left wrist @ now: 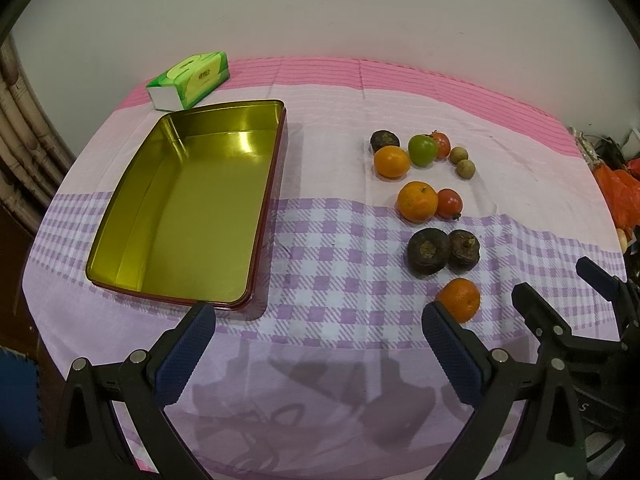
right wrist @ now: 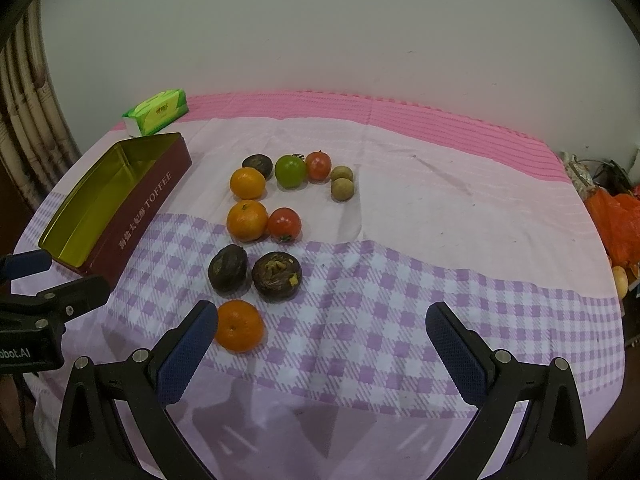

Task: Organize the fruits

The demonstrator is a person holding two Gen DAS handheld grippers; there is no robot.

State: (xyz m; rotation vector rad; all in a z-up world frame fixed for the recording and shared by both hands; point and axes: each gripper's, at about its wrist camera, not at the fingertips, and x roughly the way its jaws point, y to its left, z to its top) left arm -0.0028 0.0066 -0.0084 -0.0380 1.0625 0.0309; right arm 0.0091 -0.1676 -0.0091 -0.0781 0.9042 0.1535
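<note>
Both the left hand-held gripper [left wrist: 318, 322] and right hand-held gripper [right wrist: 322, 322] gape, released. The nearest mandarin [right wrist: 239, 325] sits lower-left on the desk [right wrist: 440, 280]; probably light, soft-skinned, rollable: pinch gently across its middle.

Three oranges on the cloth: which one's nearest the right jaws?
The lone orange beside the right gripper's left finger, in front of the two dark fruits. The other two sit farther back.
</note>
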